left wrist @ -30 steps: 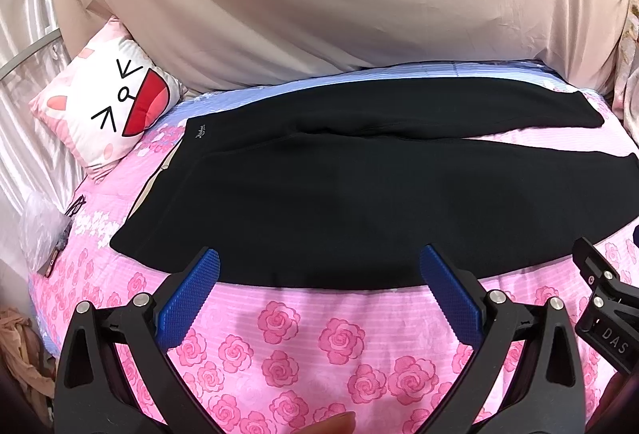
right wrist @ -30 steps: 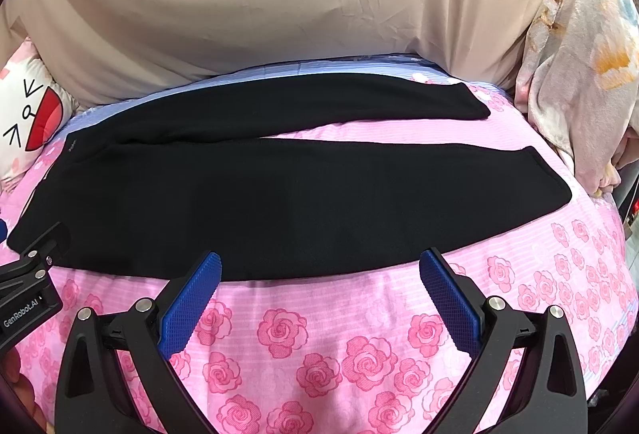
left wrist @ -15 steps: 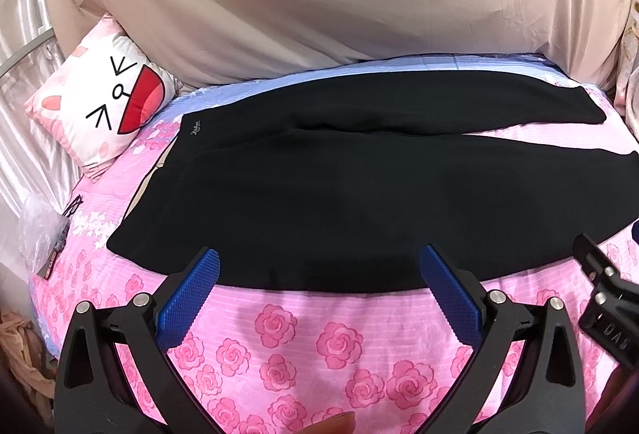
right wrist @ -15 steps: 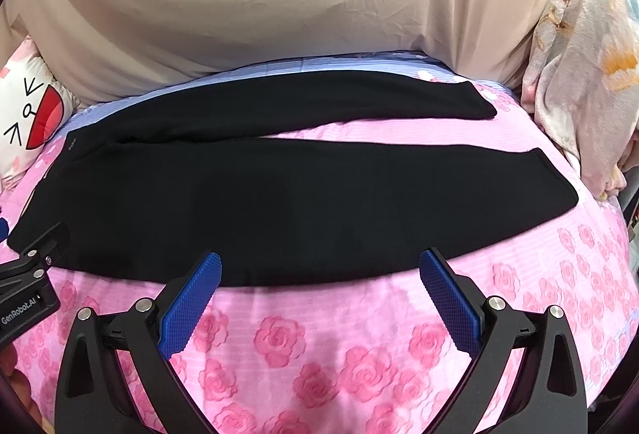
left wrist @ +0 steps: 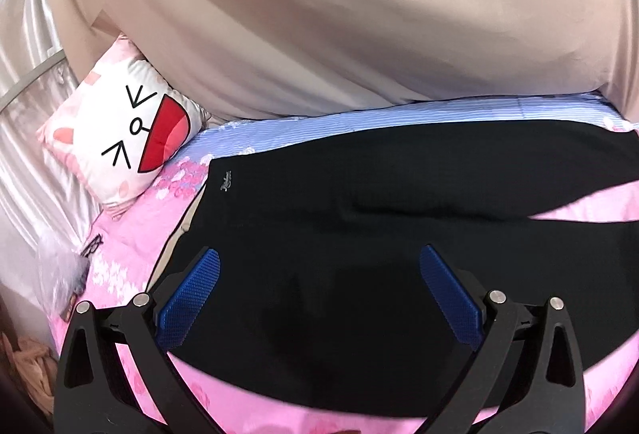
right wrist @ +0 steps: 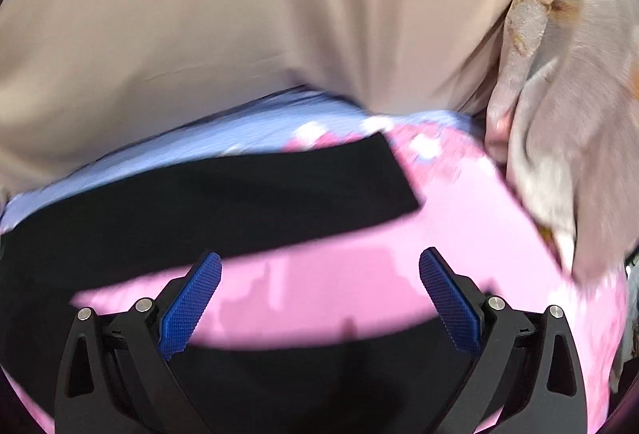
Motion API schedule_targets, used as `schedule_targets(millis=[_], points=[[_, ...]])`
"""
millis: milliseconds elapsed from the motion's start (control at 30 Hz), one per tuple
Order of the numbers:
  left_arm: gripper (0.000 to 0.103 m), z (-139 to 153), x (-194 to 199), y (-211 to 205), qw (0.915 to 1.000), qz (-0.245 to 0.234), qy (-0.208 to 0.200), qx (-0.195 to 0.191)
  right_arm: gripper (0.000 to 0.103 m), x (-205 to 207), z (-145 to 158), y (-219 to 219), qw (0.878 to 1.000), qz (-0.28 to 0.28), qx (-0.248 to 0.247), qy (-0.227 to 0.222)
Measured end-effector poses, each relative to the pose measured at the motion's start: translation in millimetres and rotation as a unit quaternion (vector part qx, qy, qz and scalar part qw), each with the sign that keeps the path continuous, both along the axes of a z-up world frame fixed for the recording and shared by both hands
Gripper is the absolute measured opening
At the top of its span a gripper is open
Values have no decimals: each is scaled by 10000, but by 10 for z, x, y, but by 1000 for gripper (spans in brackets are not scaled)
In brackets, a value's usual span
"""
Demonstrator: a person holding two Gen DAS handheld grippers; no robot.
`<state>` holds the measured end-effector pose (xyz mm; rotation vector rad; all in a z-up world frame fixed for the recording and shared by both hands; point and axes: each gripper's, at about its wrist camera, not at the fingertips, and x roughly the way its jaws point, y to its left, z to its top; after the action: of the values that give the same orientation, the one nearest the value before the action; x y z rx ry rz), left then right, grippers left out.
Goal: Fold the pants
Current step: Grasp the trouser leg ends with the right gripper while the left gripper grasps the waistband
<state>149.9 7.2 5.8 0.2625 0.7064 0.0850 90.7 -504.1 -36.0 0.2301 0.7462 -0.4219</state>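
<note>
Black pants (left wrist: 359, 234) lie flat on a pink rose bedsheet (left wrist: 127, 234), waistband to the left, legs running right. My left gripper (left wrist: 319, 262) is open and empty, low over the waist and hip part. In the right wrist view the far leg (right wrist: 239, 202) ends in a cuff, and the near leg (right wrist: 319, 374) lies under my right gripper (right wrist: 319, 266), which is open and empty over the pink gap between the legs. This view is blurred.
A cartoon-face pillow (left wrist: 127, 130) leans at the bed's back left. A beige curtain (left wrist: 359, 14) hangs behind the bed. A floral blanket (right wrist: 567, 114) is heaped at the right. A plastic bag (left wrist: 60, 274) lies at the left edge.
Both grippers have moved forward and down over the pants. The left now hovers over the waist area, the right over the legs near the cuffs. Both stay open.
</note>
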Motion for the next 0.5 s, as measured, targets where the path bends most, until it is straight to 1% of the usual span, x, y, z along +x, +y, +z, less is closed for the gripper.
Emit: schedule_targets(millis=[100,167,233,267,300,333,467,500], points=[[98,-56,248,-44,9997,-158,178,-88,96,408,-69,-473,9999,109,68,1],[98,-116,449,-57,9990,-227,341,-205,96,671,-190,-761,9996,33,200,196],[98,-161,642,-41,9989,-118,415,-187,96,884,-311,-991,9988,-6,362,315],[98,-173,711,-24,9990,-58,410,-167,94,955,-361,-1076,9982,36,488,346],[98,-177,801,17,9991,28,391,-150,88,993,-396,-1080,9977,65,560,378],[98,-175,916,94,9991,165,369,-148,87,1072,-451,-1133,9970,101,624,448],[98,-157,1362,580,9955,695,516,-385,72,1270,-639,-1176,9944,216,721,748],[98,-157,1463,720,9942,793,564,-453,67,1294,-664,-1167,9945,224,674,764]])
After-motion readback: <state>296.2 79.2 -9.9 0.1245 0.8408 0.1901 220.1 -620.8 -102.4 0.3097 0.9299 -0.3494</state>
